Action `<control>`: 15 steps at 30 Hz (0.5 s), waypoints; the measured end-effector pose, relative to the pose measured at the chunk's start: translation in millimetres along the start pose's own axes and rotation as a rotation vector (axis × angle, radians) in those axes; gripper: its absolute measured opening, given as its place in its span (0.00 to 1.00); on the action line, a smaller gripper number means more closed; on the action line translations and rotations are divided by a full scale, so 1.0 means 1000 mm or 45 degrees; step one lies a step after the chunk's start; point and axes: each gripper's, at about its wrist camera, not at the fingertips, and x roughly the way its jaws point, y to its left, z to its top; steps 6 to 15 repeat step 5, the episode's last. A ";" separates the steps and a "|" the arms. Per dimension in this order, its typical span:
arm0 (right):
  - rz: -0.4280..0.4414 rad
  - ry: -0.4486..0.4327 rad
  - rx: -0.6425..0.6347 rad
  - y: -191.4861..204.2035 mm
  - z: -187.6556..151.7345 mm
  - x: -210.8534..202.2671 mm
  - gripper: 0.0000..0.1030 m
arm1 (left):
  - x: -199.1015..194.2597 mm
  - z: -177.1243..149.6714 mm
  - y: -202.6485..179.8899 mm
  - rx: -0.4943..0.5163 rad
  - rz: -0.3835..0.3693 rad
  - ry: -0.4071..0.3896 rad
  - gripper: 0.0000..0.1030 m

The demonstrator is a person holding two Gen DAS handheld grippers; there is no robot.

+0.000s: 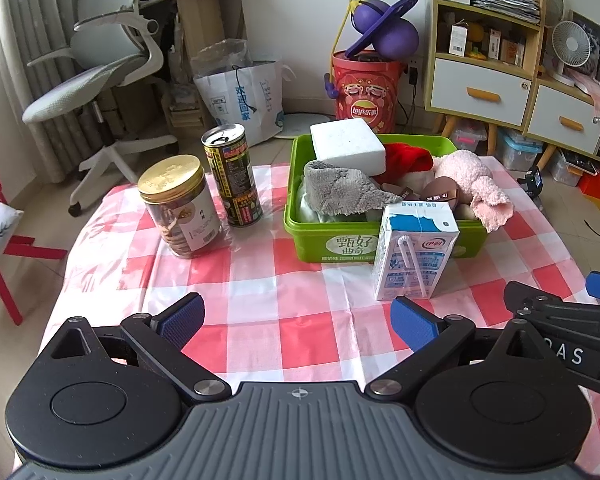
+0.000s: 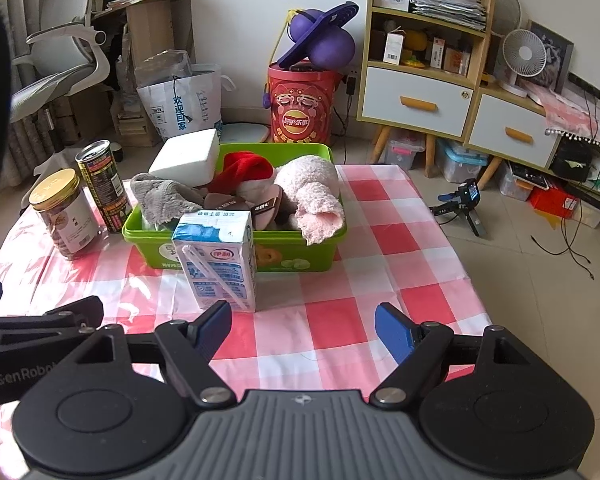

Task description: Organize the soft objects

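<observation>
A green bin (image 1: pixel 308 236) (image 2: pixel 300 258) on the checked table holds soft things: a grey cloth (image 1: pixel 340 192) (image 2: pixel 160 196), a red and white hat (image 1: pixel 408 160) (image 2: pixel 246 172), a pink plush towel (image 1: pixel 476 184) (image 2: pixel 316 196), brown round pads (image 1: pixel 440 192) and a white foam block (image 1: pixel 348 144) (image 2: pixel 188 156) leaning on its far rim. My left gripper (image 1: pixel 298 320) is open and empty, low over the table's near side. My right gripper (image 2: pixel 302 330) is open and empty, just in front of a milk carton (image 2: pixel 220 260).
The milk carton (image 1: pixel 414 250) stands against the bin's front wall. A cookie jar (image 1: pixel 180 208) (image 2: pixel 66 216) and a tall can (image 1: pixel 232 176) (image 2: pixel 104 186) stand left of the bin. The table edge drops to the floor on the right (image 2: pixel 472 280).
</observation>
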 end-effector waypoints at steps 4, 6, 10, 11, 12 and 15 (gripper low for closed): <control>0.009 -0.007 -0.020 -0.001 -0.001 -0.003 0.51 | -0.004 -0.001 0.000 0.013 -0.012 -0.008 0.93; 0.014 -0.009 -0.025 -0.001 -0.002 -0.004 0.51 | -0.005 -0.002 0.000 0.019 -0.018 -0.010 0.93; 0.014 -0.009 -0.025 -0.001 -0.002 -0.004 0.51 | -0.005 -0.002 0.000 0.019 -0.018 -0.010 0.93; 0.014 -0.009 -0.025 -0.001 -0.002 -0.004 0.51 | -0.005 -0.002 0.000 0.019 -0.018 -0.010 0.93; 0.014 -0.009 -0.025 -0.001 -0.002 -0.004 0.51 | -0.005 -0.002 0.000 0.019 -0.018 -0.010 0.93; 0.014 -0.009 -0.025 -0.001 -0.002 -0.004 0.51 | -0.005 -0.002 0.000 0.019 -0.018 -0.010 0.93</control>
